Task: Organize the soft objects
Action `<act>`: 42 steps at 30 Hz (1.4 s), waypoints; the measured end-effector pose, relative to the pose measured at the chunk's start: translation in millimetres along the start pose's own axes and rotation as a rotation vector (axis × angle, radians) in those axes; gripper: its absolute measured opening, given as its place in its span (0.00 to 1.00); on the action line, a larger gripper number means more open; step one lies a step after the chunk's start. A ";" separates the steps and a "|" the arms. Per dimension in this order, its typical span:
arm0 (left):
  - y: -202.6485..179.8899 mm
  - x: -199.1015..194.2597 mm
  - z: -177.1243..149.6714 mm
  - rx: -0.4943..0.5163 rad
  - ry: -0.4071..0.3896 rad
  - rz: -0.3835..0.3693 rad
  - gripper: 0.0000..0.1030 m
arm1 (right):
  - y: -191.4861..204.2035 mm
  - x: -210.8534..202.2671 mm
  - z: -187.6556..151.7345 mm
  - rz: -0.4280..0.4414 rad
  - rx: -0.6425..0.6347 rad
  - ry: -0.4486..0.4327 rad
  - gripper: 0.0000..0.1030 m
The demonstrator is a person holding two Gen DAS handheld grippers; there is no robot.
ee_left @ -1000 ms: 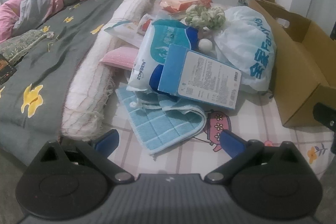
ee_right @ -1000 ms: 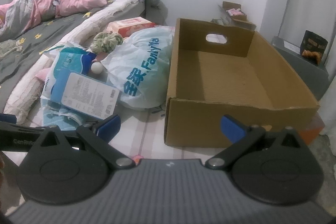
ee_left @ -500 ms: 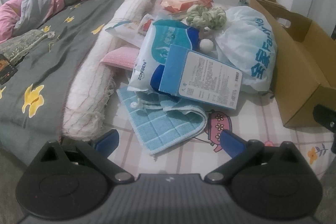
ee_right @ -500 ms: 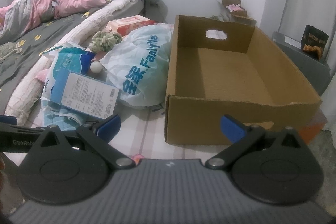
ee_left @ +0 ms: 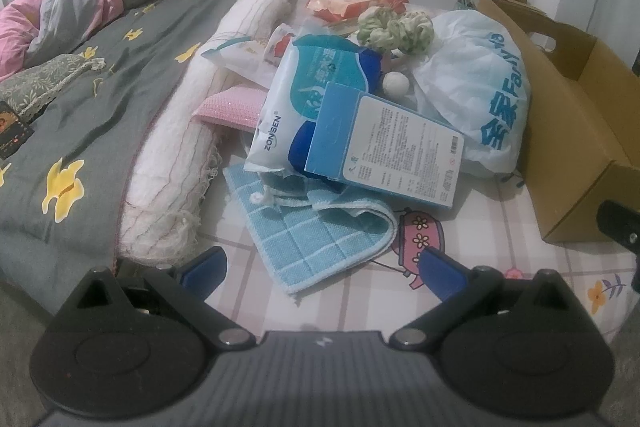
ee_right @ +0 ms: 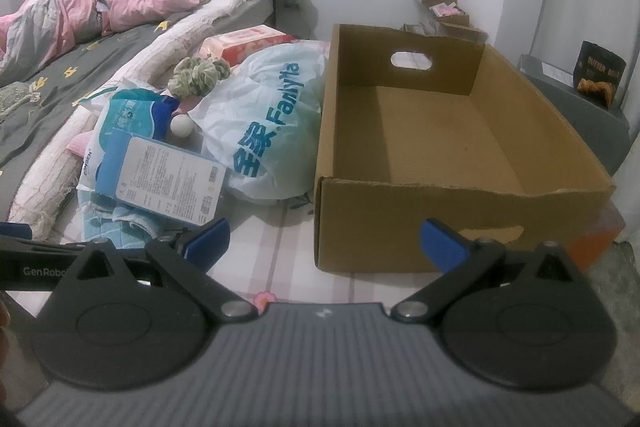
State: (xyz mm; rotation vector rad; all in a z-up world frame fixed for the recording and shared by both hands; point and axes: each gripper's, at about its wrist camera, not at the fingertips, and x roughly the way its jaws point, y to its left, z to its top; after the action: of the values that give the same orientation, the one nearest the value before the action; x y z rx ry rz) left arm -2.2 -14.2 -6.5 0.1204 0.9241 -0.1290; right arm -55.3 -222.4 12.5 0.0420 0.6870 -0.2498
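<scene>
**Pile ahead of left gripper, box ahead of right**

Left gripper [ee_left: 322,263]: wide open, empty, nearer the blue towel [ee_left: 320,235] lying straight ahead at the bed's near edge. Right gripper [ee_right: 324,241]: wide open, empty, facing the empty cardboard box [ee_right: 460,219] beside the pile.

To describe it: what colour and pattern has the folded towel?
Light blue towel with a white grid; clearest in left wrist view.

- The blue towel [ee_left: 320,235] lies partly buried under the wipes pack [ee_left: 308,99] and blue box [ee_left: 384,147].
- The pink pad [ee_left: 230,105] is half covered.
- The box label's fine print is unreadable.
</scene>
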 end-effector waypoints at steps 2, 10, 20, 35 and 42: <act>0.3 0.1 -0.1 -0.001 0.001 0.000 1.00 | 1.4 -0.8 -1.0 0.000 0.002 0.002 0.99; 0.8 1.5 -1.2 0.000 0.004 0.003 1.00 | 1.8 0.3 -0.8 0.000 0.003 0.002 0.99; 1.3 3.2 -1.6 0.000 0.011 0.006 1.00 | 1.5 0.3 -1.0 0.002 0.004 0.002 0.99; 4.0 6.8 -1.4 0.017 0.037 -0.010 1.00 | -1.3 4.1 -2.8 0.002 0.006 0.006 0.99; 15.3 -2.5 5.5 0.014 -0.039 -0.055 1.00 | 0.7 3.4 -2.0 0.053 0.008 -0.048 0.99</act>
State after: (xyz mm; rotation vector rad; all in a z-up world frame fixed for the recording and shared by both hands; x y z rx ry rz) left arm 3.1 0.1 -0.5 0.1053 0.8878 -0.1888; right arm -53.9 -222.3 8.8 0.0612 0.6358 -0.2021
